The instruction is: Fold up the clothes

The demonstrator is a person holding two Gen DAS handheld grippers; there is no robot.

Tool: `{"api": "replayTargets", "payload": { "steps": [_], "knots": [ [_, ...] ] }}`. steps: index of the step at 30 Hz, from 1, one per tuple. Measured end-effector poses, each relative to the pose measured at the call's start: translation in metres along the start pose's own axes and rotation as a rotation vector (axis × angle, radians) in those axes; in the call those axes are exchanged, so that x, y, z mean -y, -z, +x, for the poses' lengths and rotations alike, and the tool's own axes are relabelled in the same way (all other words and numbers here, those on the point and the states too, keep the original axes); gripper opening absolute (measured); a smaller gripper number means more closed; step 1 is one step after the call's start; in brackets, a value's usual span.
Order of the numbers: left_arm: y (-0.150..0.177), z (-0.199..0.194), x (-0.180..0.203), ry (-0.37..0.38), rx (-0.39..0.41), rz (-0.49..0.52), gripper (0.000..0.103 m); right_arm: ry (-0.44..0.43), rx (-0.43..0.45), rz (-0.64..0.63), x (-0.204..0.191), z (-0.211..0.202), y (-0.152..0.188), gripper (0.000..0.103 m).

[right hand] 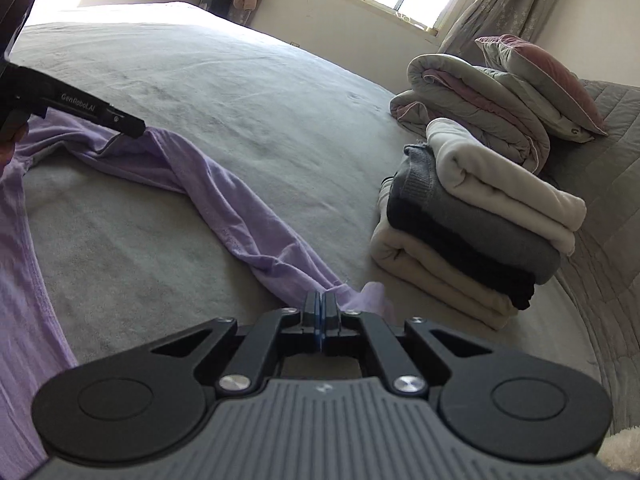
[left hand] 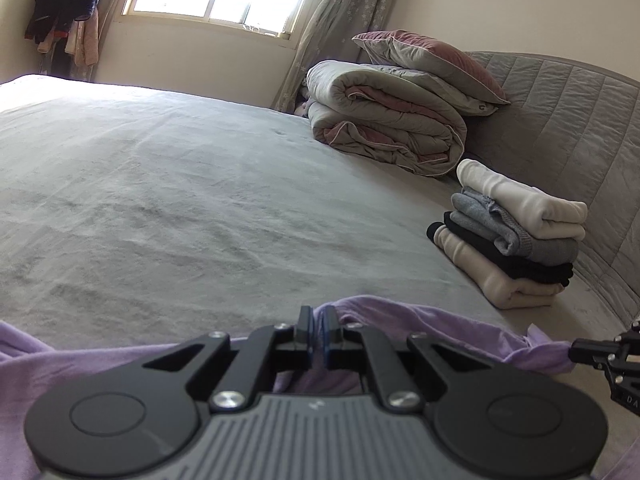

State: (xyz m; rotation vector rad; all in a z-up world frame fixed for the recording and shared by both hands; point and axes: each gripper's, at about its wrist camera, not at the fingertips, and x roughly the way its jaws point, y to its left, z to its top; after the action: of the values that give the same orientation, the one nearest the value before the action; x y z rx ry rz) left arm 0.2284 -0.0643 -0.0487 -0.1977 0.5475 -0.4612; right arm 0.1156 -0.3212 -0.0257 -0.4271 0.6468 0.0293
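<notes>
A lilac garment [right hand: 224, 200] lies stretched across the grey bed sheet [right hand: 240, 92]. In the right wrist view my right gripper [right hand: 320, 312] is shut on one bunched end of the garment's edge. My left gripper [right hand: 138, 128] shows at the upper left of that view, pinching the other end of the same edge. In the left wrist view my left gripper [left hand: 318, 326] is shut on the lilac garment [left hand: 420, 328], and the cloth runs rightward to my right gripper [left hand: 576, 350]. More lilac cloth hangs below both grippers.
A stack of folded clothes [right hand: 472, 216], white on top, stands on the bed's right side beside the quilted headboard [left hand: 568, 120]. Behind it sit a rolled duvet [left hand: 384, 120] and a pillow [left hand: 432, 60]. Curtains, a window and hanging clothes [left hand: 68, 4] line the far wall.
</notes>
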Motion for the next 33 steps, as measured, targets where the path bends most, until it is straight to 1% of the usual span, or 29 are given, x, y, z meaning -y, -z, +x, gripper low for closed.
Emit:
{"api": "replayTargets", "payload": {
  "steps": [8,9,10,11,18,19,21,22,23,24,25,26,27,29,33],
  "knots": [
    [-0.001,-0.003,-0.001,0.016,0.002,-0.001,0.004,-0.101,-0.141,0.084,0.001,0.003,0.028,0.000],
    [-0.001,-0.003,-0.001,0.017,0.001,-0.001,0.004,-0.104,-0.140,0.115,0.004,0.001,0.027,0.000],
    [-0.001,-0.003,-0.001,0.018,0.000,0.000,0.004,-0.099,-0.139,0.126,0.005,0.004,0.025,0.005],
    [-0.001,-0.003,-0.001,0.018,-0.001,0.001,0.004,-0.095,-0.138,0.137,0.006,0.006,0.024,0.013],
    [-0.001,-0.003,-0.001,0.024,-0.007,0.006,0.004,-0.064,-0.129,0.214,0.012,0.024,0.010,0.015],
    [-0.001,-0.003,-0.001,0.025,-0.008,0.007,0.004,-0.060,-0.128,0.225,0.012,0.026,0.009,0.017],
    [-0.001,-0.003,-0.002,0.029,-0.011,0.006,0.004,-0.051,-0.126,0.247,0.014,0.032,0.005,0.029],
    [-0.001,-0.003,-0.002,0.030,-0.012,0.005,0.004,-0.047,-0.125,0.258,0.015,0.034,0.003,0.040],
    [-0.001,-0.002,-0.002,0.032,-0.013,0.004,0.004,-0.042,-0.123,0.269,0.016,0.037,0.001,0.041],
    [-0.001,-0.002,-0.002,0.033,-0.015,0.004,0.004,-0.038,-0.122,0.280,0.016,0.039,-0.001,0.041],
    [-0.001,-0.002,-0.002,0.035,-0.016,0.004,0.004,-0.033,-0.121,0.291,0.017,0.042,-0.003,0.031],
    [-0.001,-0.002,-0.002,0.038,-0.017,0.005,0.004,-0.024,-0.121,0.284,0.017,0.043,-0.001,0.008],
    [-0.001,-0.003,-0.002,0.041,-0.018,0.008,0.004,-0.014,-0.125,0.285,0.017,0.043,0.001,0.000],
    [-0.002,-0.006,0.000,0.054,-0.017,0.023,0.004,0.026,-0.106,0.298,0.024,0.037,0.003,0.001],
    [-0.007,-0.017,0.004,0.109,-0.004,0.078,0.004,0.114,-0.071,0.330,0.047,0.021,0.005,0.001]
  ]
}}
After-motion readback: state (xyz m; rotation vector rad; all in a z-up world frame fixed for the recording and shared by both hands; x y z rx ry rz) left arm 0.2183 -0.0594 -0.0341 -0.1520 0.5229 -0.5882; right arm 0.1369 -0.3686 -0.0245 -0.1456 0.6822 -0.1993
